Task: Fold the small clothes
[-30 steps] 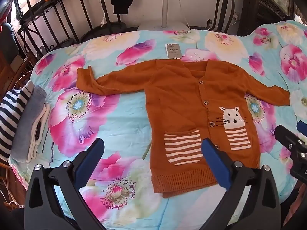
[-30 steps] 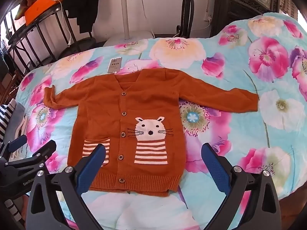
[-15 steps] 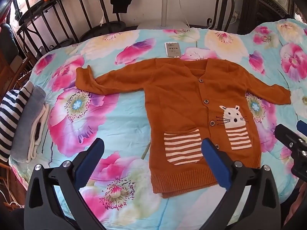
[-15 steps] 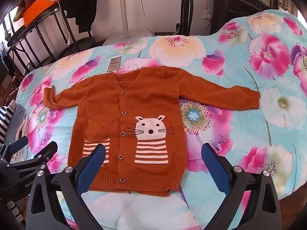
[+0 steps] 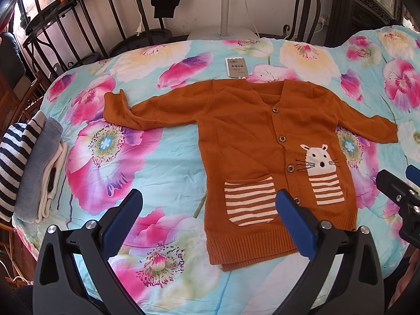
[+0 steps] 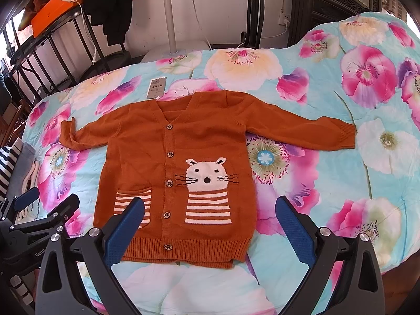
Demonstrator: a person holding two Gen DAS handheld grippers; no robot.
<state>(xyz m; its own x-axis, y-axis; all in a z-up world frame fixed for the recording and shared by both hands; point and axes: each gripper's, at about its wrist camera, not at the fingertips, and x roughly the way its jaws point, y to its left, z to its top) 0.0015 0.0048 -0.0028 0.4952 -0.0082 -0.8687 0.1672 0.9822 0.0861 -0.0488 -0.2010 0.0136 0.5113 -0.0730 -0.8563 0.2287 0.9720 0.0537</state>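
A small orange-brown knit cardigan (image 5: 252, 141) lies flat and face up on the flowered bedspread, both sleeves spread out, buttoned, with a white mouse motif and striped pockets. It also shows in the right wrist view (image 6: 183, 162). A paper tag (image 5: 235, 67) lies by its collar. My left gripper (image 5: 207, 218) is open and empty, hovering above the hem's left side. My right gripper (image 6: 210, 223) is open and empty, hovering above the hem's right side. Each gripper shows at the edge of the other's view.
The flowered bedspread (image 5: 147, 157) covers the bed. A stack of folded clothes (image 5: 23, 168), striped and grey, sits at the bed's left edge. A black metal rack (image 5: 78, 21) and a white fan stand (image 6: 170, 26) are behind the bed.
Both grippers have drifted only slightly; the cardigan sits a touch higher in the views. Nothing was taken hold of.
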